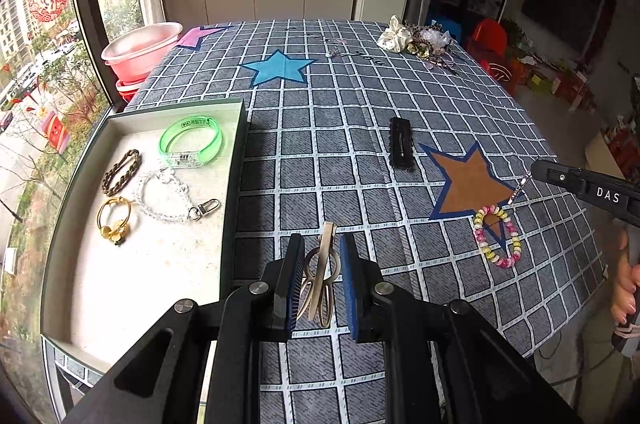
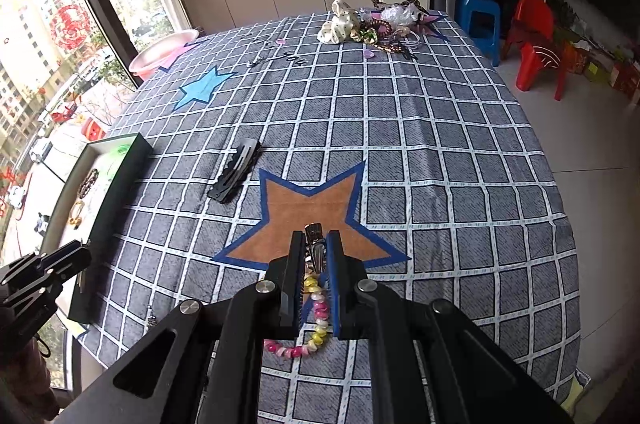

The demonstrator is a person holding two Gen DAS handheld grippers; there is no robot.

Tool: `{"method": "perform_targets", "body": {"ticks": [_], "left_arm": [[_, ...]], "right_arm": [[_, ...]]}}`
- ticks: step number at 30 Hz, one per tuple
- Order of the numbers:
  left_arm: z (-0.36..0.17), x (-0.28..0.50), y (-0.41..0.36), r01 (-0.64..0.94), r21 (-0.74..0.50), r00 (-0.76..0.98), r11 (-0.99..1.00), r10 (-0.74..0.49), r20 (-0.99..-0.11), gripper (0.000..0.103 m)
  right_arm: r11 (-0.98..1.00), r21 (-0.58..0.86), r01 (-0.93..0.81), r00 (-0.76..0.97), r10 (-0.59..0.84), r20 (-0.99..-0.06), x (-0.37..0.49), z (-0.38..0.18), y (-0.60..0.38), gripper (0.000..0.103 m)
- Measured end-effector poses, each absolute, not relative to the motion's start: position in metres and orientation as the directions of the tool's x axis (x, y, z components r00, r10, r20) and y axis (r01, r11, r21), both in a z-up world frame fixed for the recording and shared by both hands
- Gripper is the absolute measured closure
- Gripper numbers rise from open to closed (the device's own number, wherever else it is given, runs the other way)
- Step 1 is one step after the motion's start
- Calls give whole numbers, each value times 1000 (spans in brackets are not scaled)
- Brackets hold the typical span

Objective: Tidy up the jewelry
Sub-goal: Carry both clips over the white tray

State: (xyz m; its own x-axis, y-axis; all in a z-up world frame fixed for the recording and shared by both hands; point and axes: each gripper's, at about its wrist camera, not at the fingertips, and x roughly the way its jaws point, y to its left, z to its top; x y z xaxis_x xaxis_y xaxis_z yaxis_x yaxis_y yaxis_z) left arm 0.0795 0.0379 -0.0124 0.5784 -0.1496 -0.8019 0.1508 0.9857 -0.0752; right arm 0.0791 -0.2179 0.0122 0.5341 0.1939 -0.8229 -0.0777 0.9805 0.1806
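- Tongs on the left clamp a beige looped hair clip, held just beside the open tray, apparently bound for it.
- Right tongs are closed on a slim metal clip above the table's orange star.
- Left view alone shows the tray's sorted bracelets, including a green bangle; right view shows the pink-and-yellow beaded bracelet lying directly beneath its tongs.

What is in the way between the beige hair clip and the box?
Only the box's own near wall stands between. The beige hair clip, held in the left gripper's jaws, must go over it; nothing else visible blocks it.
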Motion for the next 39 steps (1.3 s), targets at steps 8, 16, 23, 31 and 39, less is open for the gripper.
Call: {"method": "perform_targets", "body": {"ticks": [8, 16, 23, 31, 39], "left_arm": [[-11, 72, 67, 113, -89, 594, 990, -139, -792, 77], [-13, 67, 108, 47, -104, 606, 994, -111, -787, 77], [-14, 65, 149, -17, -108, 617, 994, -75, -783, 77], [-21, 69, 193, -90, -115, 615, 989, -36, -788, 77], [-36, 79, 219, -122, -117, 595, 986, -21, -803, 77]], "right_arm": [[970, 194, -145, 537, 242, -808, 72, 29, -184, 92], [956, 200, -214, 524, 285, -803, 74, 38, -142, 92], [931, 213, -297, 500, 341, -796, 79, 46, -91, 92], [883, 240, -403, 448, 420, -789, 88, 49, -19, 92], [844, 258, -470, 379, 457, -805, 104, 35, 39, 92]]}}
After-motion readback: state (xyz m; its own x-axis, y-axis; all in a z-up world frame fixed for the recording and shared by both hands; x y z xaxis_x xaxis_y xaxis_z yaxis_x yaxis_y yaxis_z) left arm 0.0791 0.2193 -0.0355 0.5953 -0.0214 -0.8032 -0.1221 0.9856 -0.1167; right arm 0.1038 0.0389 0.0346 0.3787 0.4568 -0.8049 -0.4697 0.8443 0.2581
